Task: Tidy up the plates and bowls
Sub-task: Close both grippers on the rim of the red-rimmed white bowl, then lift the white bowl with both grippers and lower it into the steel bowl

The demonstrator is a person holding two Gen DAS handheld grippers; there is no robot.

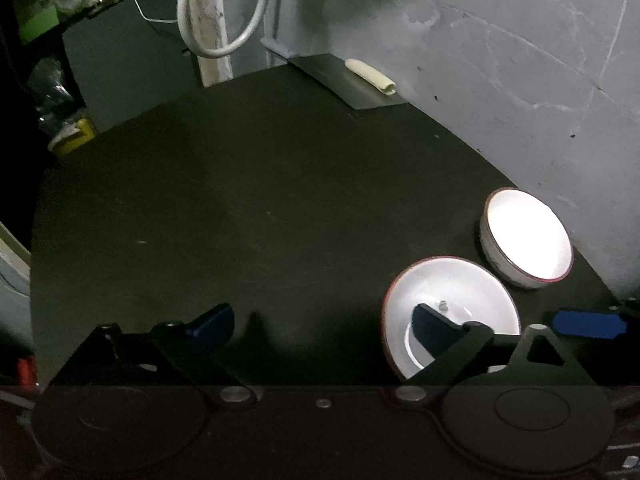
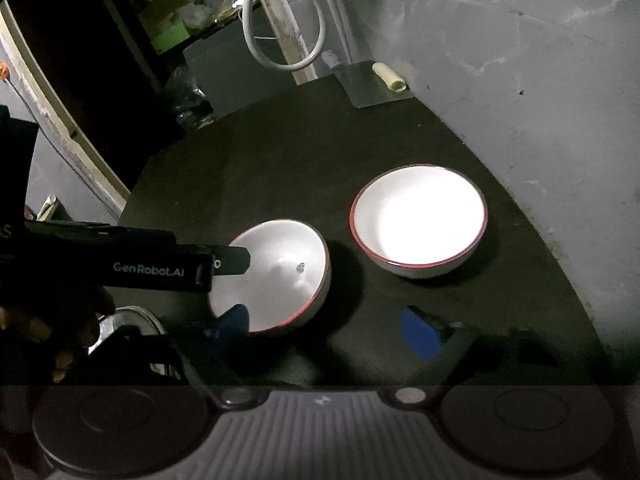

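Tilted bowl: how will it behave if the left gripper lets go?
The tilted bowl would probably rock or drop flat; its round base suggests little grip. It looks rigid, glazed, maybe slippery and chippable. The left gripper stands wide, one finger inside.

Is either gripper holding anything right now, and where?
Nothing gripped: left gripper and right gripper are open. One left finger reaches inside the tilted bowl; a right finger is at its rim.

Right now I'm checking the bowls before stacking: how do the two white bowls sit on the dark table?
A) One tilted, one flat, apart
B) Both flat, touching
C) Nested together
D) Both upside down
A: the near bowl is tipped on edge, the far bowl sits flat, with bare table between them.
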